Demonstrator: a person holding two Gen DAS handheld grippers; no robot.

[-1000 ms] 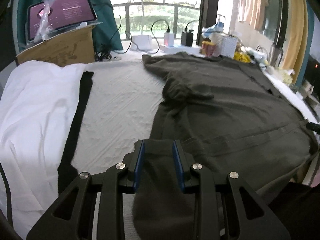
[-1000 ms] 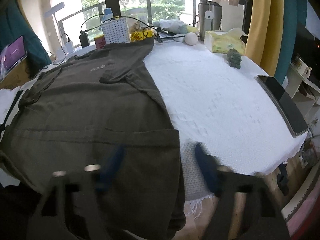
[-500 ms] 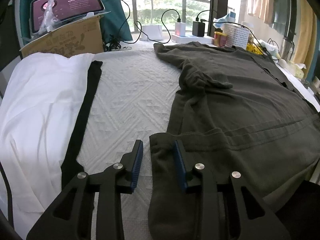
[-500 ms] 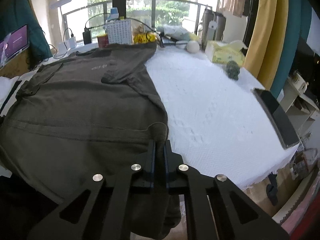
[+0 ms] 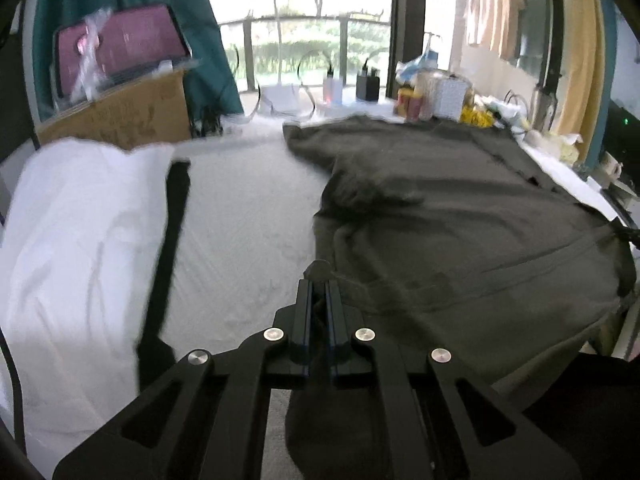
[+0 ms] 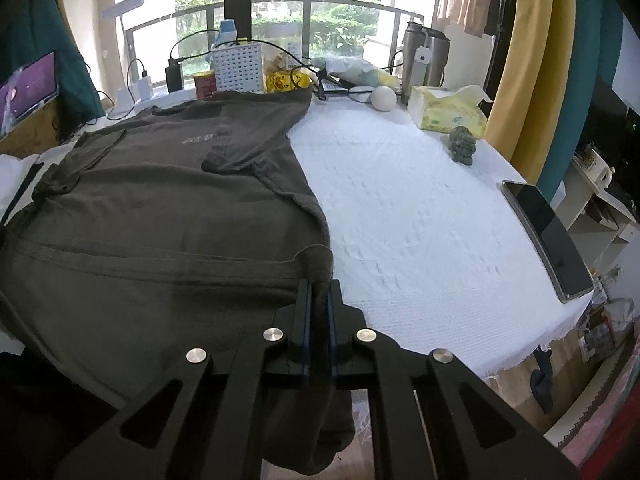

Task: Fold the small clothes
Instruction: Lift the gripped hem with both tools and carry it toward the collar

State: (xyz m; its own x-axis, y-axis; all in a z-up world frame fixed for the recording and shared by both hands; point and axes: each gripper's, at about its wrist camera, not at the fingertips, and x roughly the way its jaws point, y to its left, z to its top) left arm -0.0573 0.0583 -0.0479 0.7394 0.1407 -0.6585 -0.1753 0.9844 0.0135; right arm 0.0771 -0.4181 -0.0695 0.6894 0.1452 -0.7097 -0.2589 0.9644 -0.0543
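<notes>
While the dark olive T-shirt [image 6: 160, 216] lies spread across the white textured table cover [image 6: 420, 216], both tools pinch its near hem. The left gripper [image 5: 319, 280] is clenched on the shirt's near left corner, a small fold of cloth bulging past the fingertips. The right gripper [image 6: 319, 288] is clenched on the near right corner, where the fabric humps up and the rest hangs over the table's near edge. A white garment [image 5: 80, 240] lies left of the shirt. A tissue box [image 6: 448, 112] and a tablet [image 6: 548, 240] sit to the right.
</notes>
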